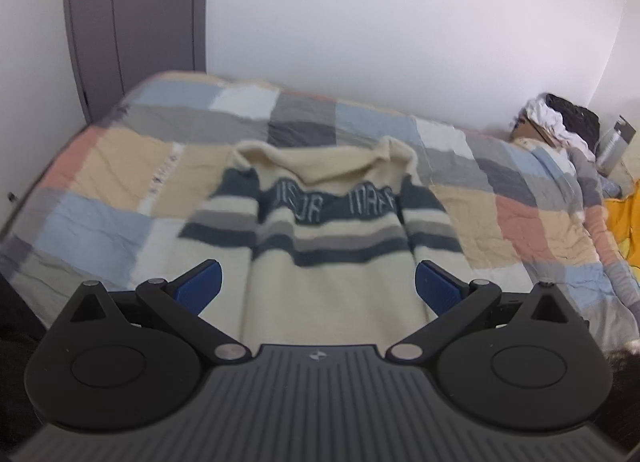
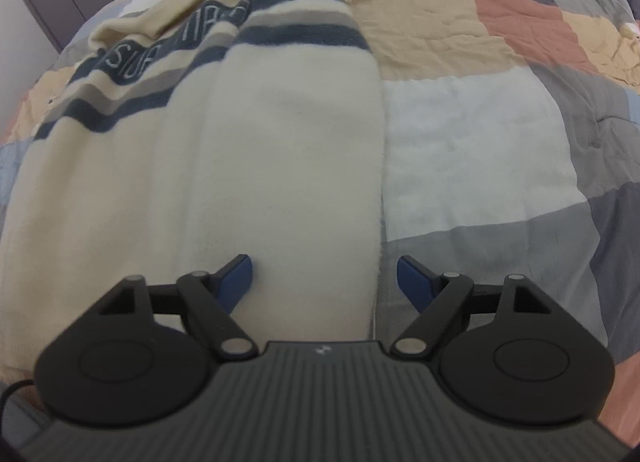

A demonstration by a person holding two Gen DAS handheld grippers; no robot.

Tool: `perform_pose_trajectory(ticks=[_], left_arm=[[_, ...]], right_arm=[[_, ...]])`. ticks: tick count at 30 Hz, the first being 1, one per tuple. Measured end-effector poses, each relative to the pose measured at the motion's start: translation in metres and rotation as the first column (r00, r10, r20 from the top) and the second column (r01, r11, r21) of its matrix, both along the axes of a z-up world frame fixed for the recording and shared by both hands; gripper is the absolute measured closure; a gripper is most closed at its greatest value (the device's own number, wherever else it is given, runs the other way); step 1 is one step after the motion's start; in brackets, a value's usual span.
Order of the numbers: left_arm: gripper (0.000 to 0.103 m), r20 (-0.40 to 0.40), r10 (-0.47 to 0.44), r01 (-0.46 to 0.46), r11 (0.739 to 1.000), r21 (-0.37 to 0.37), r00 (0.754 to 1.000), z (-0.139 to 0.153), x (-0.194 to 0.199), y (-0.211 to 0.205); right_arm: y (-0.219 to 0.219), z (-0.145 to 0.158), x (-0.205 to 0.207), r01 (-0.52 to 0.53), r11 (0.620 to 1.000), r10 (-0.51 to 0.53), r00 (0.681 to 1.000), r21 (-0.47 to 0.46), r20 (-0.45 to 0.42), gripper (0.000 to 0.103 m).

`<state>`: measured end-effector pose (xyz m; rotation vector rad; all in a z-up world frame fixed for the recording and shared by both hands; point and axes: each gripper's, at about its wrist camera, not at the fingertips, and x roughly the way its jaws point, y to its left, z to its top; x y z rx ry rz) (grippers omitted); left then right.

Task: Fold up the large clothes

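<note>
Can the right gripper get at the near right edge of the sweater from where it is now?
Probably yes. The right gripper is open, and the sweater edge runs between its jaws, flat on the quilt. Nothing lies over that edge.

Sweater (image 1: 332,262) spread on quilt (image 1: 500,198), door (image 1: 136,22) behind left, clothes pile (image 1: 560,122) far right
</note>
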<state>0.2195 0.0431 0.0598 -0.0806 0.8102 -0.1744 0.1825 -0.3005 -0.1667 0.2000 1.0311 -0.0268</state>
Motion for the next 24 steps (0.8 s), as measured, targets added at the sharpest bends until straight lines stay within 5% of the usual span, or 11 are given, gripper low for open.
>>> perform_pose_trajectory(ticks=[24], left_arm=[[0.000,0.010,-0.094,0.095,0.985,-0.141,0.995,-0.009,0.005,-0.054]], right_arm=[[0.009,-0.004,-0.006,-0.071,0.994,0.073,0.997,0.086,-0.018,0.021]])
